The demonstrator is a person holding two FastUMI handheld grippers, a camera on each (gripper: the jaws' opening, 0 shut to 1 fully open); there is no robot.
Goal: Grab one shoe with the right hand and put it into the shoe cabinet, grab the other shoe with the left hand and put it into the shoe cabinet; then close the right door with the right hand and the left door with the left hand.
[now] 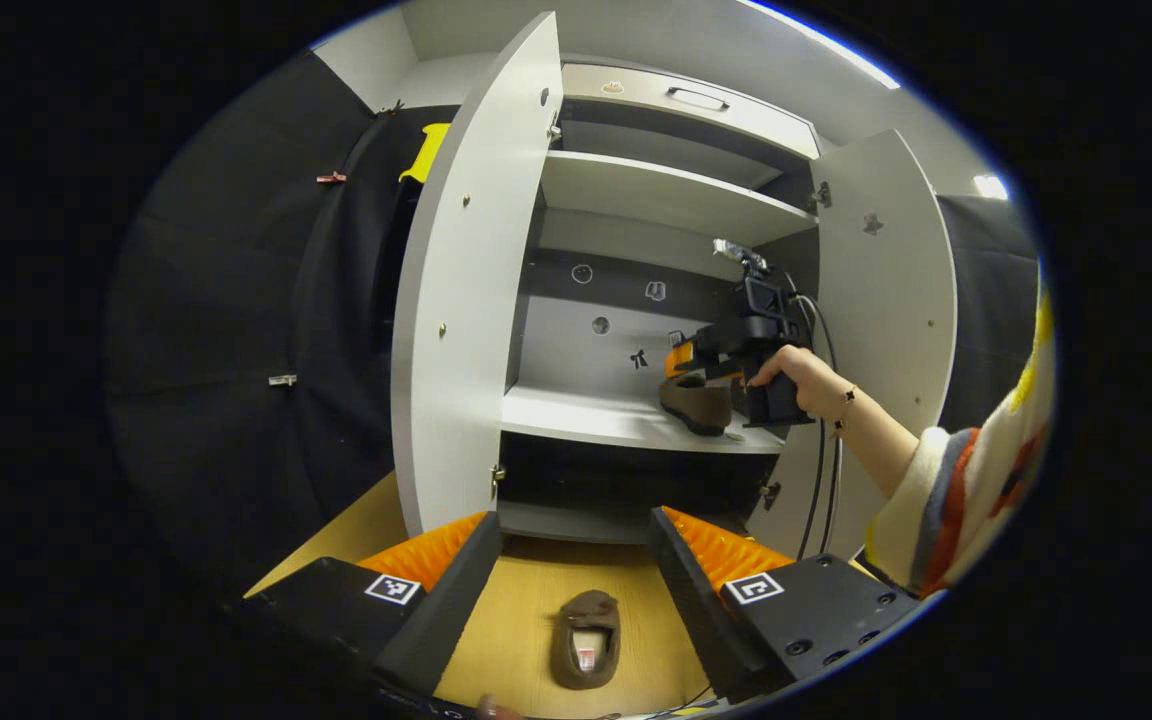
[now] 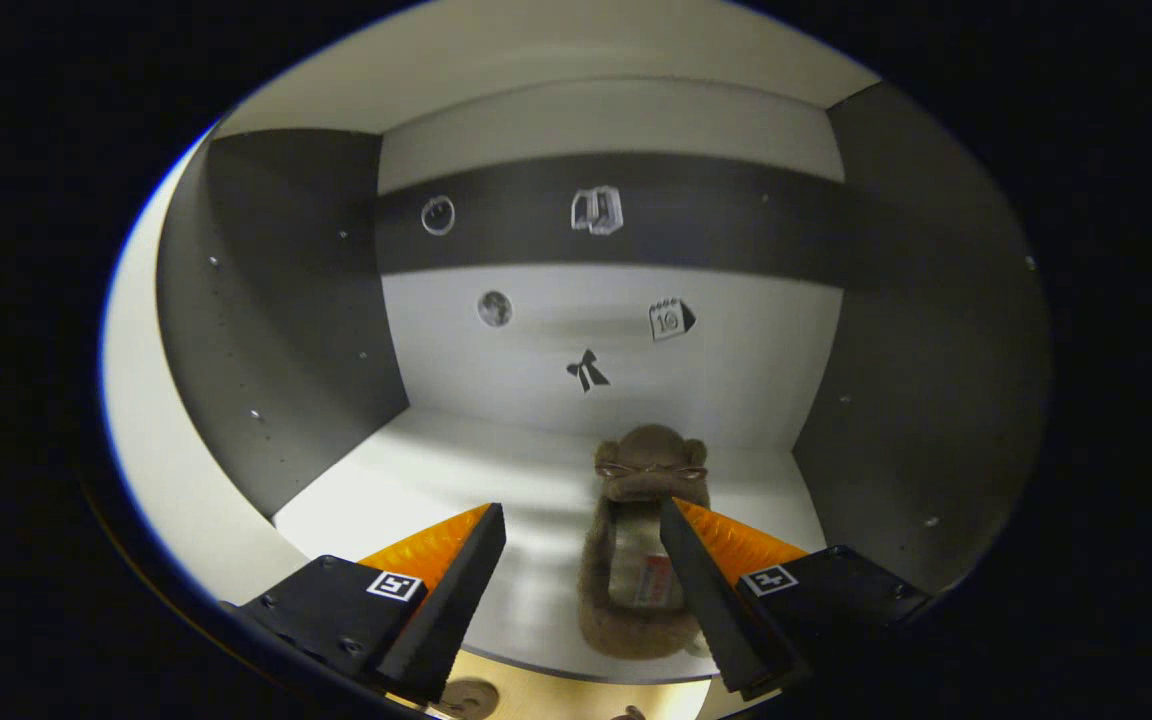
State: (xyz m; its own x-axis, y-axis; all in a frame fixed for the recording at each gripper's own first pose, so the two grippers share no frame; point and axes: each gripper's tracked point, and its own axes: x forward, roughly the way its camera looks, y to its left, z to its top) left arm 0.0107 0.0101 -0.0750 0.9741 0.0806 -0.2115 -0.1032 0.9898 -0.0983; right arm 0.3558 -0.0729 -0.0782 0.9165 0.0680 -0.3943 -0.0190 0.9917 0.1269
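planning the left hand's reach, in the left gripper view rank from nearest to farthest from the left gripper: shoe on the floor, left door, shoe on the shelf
From the left gripper:
1. shoe on the floor, just ahead between its fingers
2. left door, open, ahead to the left
3. shoe on the shelf, inside the cabinet, right side

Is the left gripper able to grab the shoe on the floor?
Probably yes. The left gripper is open, and the shoe on the floor lies between its fingers' line with nothing in between.
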